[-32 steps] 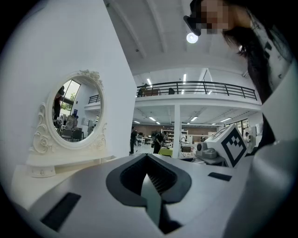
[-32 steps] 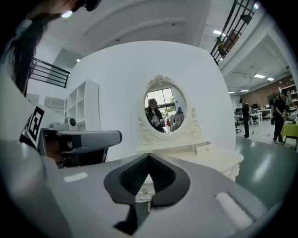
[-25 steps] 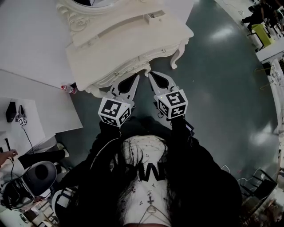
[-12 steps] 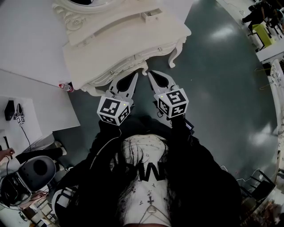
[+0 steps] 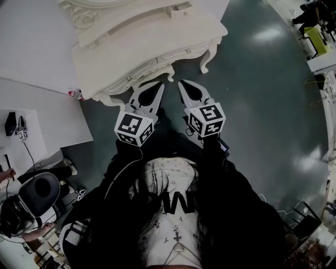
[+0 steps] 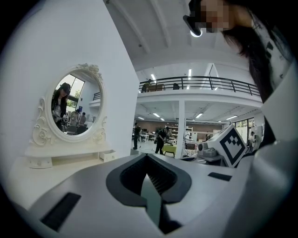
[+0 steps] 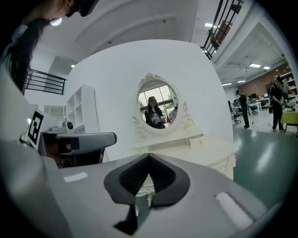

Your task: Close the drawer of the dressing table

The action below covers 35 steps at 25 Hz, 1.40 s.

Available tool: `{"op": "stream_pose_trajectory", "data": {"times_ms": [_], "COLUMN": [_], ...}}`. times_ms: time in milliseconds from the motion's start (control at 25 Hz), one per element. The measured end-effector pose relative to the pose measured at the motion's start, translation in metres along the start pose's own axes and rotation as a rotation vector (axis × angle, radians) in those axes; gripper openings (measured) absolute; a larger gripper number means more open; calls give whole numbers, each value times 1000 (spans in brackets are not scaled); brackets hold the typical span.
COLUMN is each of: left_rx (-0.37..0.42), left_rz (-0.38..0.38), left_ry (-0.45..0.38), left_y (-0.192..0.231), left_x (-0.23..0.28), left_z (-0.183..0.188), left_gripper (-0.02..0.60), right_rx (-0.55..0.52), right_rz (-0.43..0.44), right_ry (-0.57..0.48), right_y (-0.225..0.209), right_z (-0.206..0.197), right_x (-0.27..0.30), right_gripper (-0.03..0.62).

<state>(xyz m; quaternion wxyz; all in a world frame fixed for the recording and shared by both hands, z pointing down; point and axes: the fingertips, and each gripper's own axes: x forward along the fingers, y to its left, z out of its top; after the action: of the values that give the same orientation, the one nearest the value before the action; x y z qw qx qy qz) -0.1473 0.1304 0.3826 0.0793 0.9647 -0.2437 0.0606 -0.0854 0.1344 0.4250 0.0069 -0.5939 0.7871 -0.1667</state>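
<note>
The white ornate dressing table [image 5: 131, 47] with its oval mirror [image 7: 157, 104] stands just ahead of me. A small drawer [image 5: 176, 9] on its top sticks out a little; it also shows in the left gripper view [image 6: 108, 155] and the right gripper view [image 7: 198, 140]. A knob [image 5: 188, 51] marks the table's front. My left gripper [image 5: 159, 84] and right gripper [image 5: 182, 82] sit side by side just short of the front edge. Each points at the table, shut and holding nothing. Their closed tips show in the gripper views [image 6: 148, 155] [image 7: 149, 155].
A white partition [image 5: 31, 47] stands left of the table, with a small bottle [image 5: 73, 94] at its foot. A desk [image 5: 21, 136] and an office chair [image 5: 39, 192] are at the lower left. Green floor [image 5: 262, 105] spreads to the right, past the table's curved leg [image 5: 207, 63].
Both grippers have drawn back a little from the table's front edge, which their tips overlapped a second ago. The table now sits higher in the head view.
</note>
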Motion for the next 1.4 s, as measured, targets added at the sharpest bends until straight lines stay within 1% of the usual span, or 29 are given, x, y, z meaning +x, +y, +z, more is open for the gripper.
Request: {"op": "stream_pose_trajectory", "data": {"times_ms": [120,360,520,720,1000,1200,1400], "left_rx": [2,16,24,23,-1,-29,-53], "left_rz": [2,-26,-45,-65,-84,-95,-116], "left_ry": [13,30,31,18,-2,19,24], "left_y": [7,24,45,83,138,170,187], "left_x": [8,40,71,111,152,180,199], "left_z": [-2,-2,3,19,39,32,30], "left_gripper": [0,0,0,0,0,0,0], "right_rx": [15,28,24,13,1,-3,-8], "right_rz": [0,-31,-55,-81,-105,-113,-135], "right_ry": [2,-2,-1,2,20,53,80], "right_y": [-6,-35,-61,-91,-118,-132,-147], "right_z": [-2,4,15,35,64,70,74], "right_x": [6,28,54,96,155,188,209], "right_gripper": [8,8,8,8,8,8,8]}}
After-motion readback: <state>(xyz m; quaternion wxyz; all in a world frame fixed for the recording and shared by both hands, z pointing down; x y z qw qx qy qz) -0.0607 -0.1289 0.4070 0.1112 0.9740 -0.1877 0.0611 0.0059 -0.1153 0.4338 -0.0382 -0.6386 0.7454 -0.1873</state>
